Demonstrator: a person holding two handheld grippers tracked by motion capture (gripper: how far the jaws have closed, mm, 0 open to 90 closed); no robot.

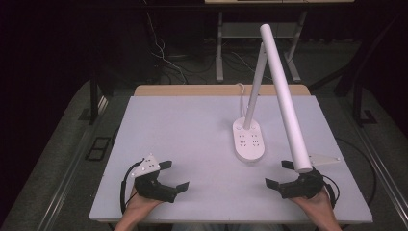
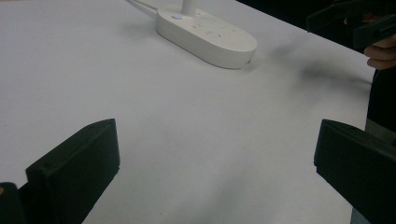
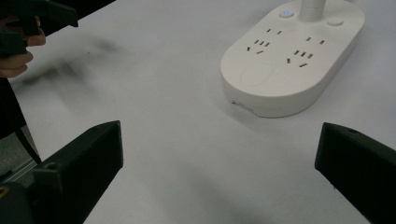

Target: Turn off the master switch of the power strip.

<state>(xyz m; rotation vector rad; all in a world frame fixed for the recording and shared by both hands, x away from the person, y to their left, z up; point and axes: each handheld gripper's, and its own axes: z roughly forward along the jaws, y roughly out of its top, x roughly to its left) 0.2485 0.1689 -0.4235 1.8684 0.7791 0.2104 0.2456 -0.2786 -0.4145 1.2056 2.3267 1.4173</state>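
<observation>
Both claws rest low at the near edge of the desk [image 1: 159,115], jaws spread wide, with nothing between them. The left claw [image 1: 174,175] sits well apart from the lamp; the right claw [image 1: 278,173] is the nearer one, with the tip of the lamp head [image 1: 284,96] hanging just above it.

From the right claw, the lamp base [image 1: 249,138] lies ahead and toward the middle of the desk; its long axis runs away from the person, so the near rounded end faces the claws. In the right gripper view the lamp base [image 3: 292,65] sits ahead and right of centre, apart from both jaws.

The lamp is white: an oval base with socket holes and buttons, a slim stem [image 1: 255,86] rising from its far end, and a long tube head slanting down toward the person's right hand [image 1: 317,207]. A white cord [image 1: 239,89] trails off the back.
</observation>
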